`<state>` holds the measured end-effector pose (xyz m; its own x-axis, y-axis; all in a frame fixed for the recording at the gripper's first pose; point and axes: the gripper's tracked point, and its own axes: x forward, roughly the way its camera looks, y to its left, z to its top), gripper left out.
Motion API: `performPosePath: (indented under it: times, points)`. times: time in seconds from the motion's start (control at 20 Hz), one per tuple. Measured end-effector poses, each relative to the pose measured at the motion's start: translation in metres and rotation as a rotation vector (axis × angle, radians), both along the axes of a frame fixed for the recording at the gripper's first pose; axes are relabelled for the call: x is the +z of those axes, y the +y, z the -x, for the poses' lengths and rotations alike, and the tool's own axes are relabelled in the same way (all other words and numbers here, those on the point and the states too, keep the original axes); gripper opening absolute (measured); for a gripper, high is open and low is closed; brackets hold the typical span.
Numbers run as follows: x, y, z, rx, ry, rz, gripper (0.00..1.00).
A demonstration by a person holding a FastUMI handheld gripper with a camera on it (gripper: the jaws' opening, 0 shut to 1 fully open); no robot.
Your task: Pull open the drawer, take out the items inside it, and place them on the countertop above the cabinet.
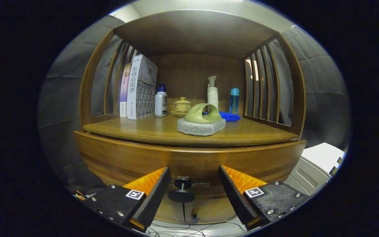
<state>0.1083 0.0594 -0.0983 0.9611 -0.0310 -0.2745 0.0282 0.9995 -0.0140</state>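
A wooden cabinet faces me, with a drawer front [189, 161] below its countertop [163, 131]. The drawer is shut. Its dark round knob [182, 194] sticks out toward me, right between my fingers. My gripper [194, 179] is open, one finger on each side of the knob, neither touching it. On the countertop just beyond the drawer lies a grey scrubbing pad with a green handle [202, 120]. What lies inside the drawer is hidden.
On the countertop stand two books [138, 89], a white bottle [161, 102], a small lidded cup [182, 106], a pump bottle [212, 92], a blue bottle [234, 98] and a blue cloth [229, 116]. Slatted sides and a top board enclose the shelf. A white box [317, 164] sits at the right.
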Motion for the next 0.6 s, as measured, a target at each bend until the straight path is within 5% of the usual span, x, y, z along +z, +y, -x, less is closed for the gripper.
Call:
performPosePath:
  times: [0.6]
  points:
    - [0.000, 0.000, -0.015, -0.006, -0.058, -0.031, 0.96]
